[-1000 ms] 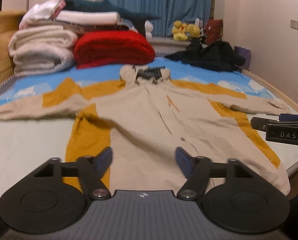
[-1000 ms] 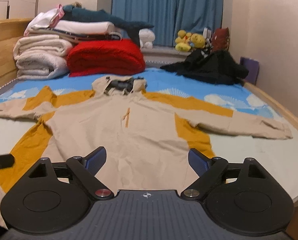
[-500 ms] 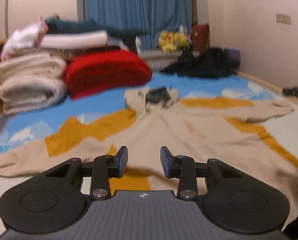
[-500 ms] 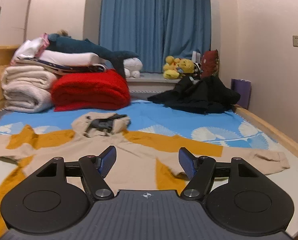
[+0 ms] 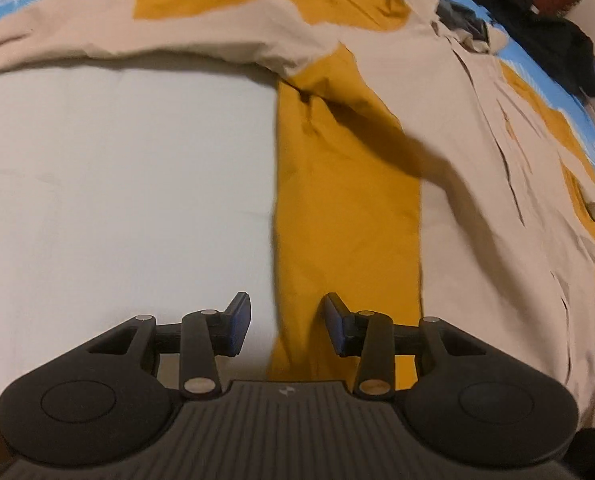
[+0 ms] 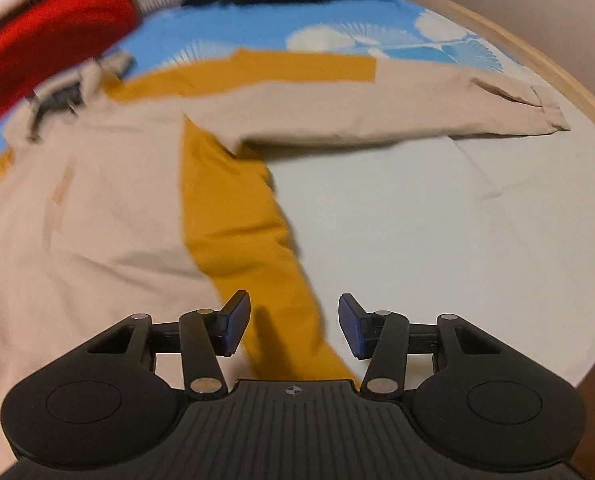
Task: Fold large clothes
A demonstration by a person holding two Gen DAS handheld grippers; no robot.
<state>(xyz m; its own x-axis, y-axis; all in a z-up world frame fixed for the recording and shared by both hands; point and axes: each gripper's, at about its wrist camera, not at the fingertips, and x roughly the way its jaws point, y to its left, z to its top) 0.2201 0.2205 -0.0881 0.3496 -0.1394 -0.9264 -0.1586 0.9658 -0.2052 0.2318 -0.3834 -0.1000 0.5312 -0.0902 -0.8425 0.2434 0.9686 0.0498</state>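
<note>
A large beige jacket (image 5: 477, 152) with mustard-yellow panels lies spread flat on the bed, sleeves stretched out. My left gripper (image 5: 287, 326) points down over the outer edge of the jacket's yellow side panel (image 5: 337, 220). Its jaws are closing, the cloth edge lies under the gap, and the pads do not press it. In the right wrist view the jacket (image 6: 97, 220) fills the left half. My right gripper (image 6: 293, 322) hangs over the other yellow side panel (image 6: 237, 220), jaws closing, with the panel's edge between them but not pinched. The right sleeve (image 6: 377, 108) runs off to the right.
Pale sheet (image 5: 117, 200) lies bare beside the jacket's left edge and again (image 6: 437, 220) right of it. A red blanket (image 6: 49, 40) and dark clothes (image 5: 537, 40) sit at the far end. The bed's wooden rim (image 6: 537, 72) curves along the right.
Both grippers have tipped from a level look across the bed to a steep look down at the jacket's two side edges. Both pairs of jaws have narrowed.
</note>
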